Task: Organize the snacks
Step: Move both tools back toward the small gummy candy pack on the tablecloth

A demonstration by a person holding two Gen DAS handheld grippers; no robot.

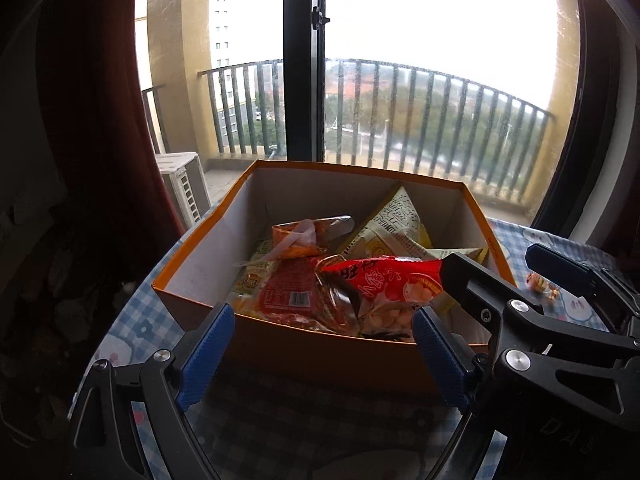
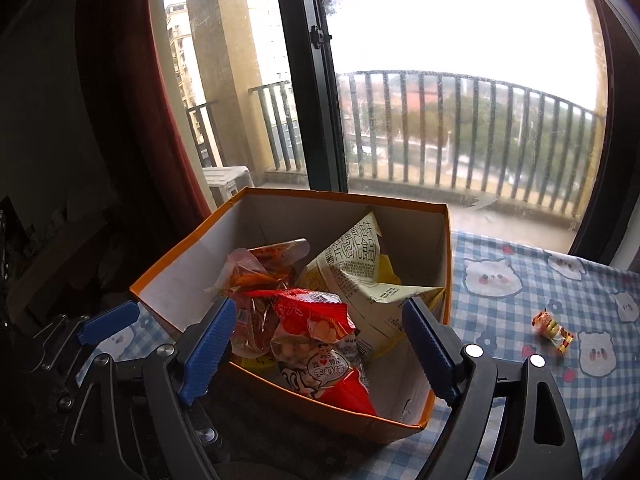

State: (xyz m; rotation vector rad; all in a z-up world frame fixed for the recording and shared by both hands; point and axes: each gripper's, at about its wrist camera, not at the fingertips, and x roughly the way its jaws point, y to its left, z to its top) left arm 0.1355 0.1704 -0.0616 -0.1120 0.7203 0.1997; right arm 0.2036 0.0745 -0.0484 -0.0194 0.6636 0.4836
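**Both grippers empty at the box, one candy still out**

My right gripper (image 2: 318, 348) is spread wide, nothing between the blue pads (image 2: 208, 350), hanging just over the near rim of the orange box (image 2: 176, 264). The red snack bag (image 2: 316, 344) lies in the box, leaning on the near wall, clear of my pads. My left gripper (image 1: 324, 356) is wide too, also empty, on the near side of the box.

Inside the box: the red bag at the near wall, a clear orange packet (image 2: 264, 268) behind it towards the left wall, a pale yellow chip bag (image 2: 360, 268) against the far right corner. The pile sits below the rim, still room.

Out of the box: one small wrapped candy (image 2: 552, 330) on the checked tabletop (image 2: 520, 264), well to the right of the box. Probably the next pick, and the right gripper is the nearer one.

To do it well, I think:
- lift clear of the box rim before swinging right, so the wall isn't nudged
- candy is tiny and flat, so come down steeply, narrow the gripper first, pinch across its short side
- cloth may bunch, so don't drag the pads along it
- drop it in the open right part of the box
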